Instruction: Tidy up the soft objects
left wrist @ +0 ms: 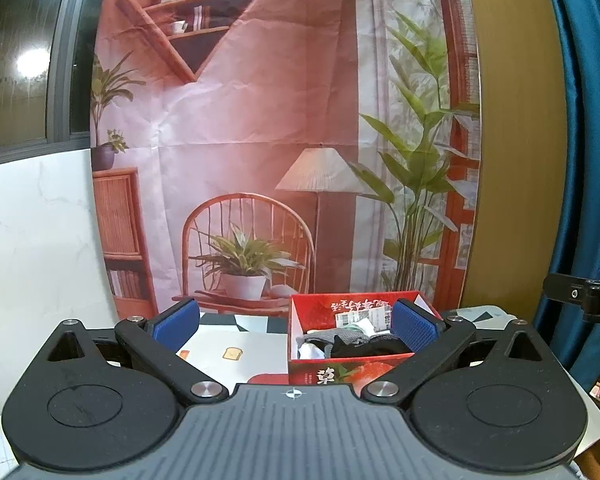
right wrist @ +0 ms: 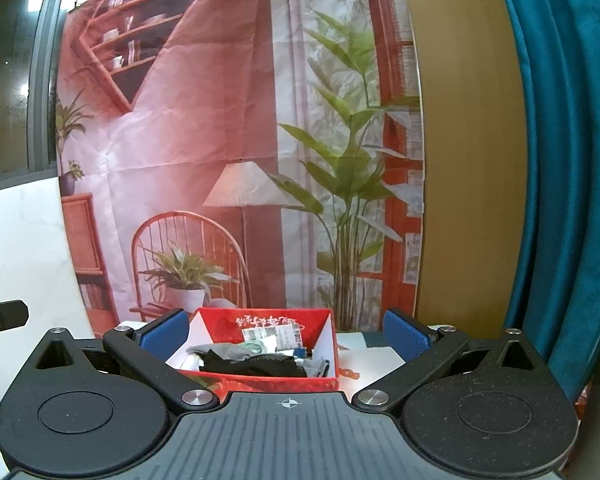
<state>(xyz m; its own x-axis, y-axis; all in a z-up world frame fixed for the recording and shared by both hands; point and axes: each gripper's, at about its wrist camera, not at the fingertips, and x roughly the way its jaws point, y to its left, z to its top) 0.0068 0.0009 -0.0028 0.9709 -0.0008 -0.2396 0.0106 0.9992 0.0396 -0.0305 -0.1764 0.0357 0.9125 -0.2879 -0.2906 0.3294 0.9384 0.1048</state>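
A red open box [left wrist: 324, 372] stands on the table and also shows in the right wrist view [right wrist: 268, 380]. It holds a heap of soft items: black cloth [left wrist: 364, 346] [right wrist: 256, 362], grey cloth [left wrist: 332, 334] [right wrist: 220, 350] and white pieces. My left gripper [left wrist: 296, 326] is open and empty, held in front of and left of the box. My right gripper [right wrist: 286, 330] is open and empty, its blue pads [right wrist: 404, 334] either side of the box, short of it.
The table carries a patterned mat [left wrist: 236, 350] with a toast picture. A printed room backdrop [left wrist: 260, 140] hangs behind. A blue curtain [right wrist: 560, 160] hangs at the right. The other gripper's edge shows at the right of the left wrist view [left wrist: 588, 294].
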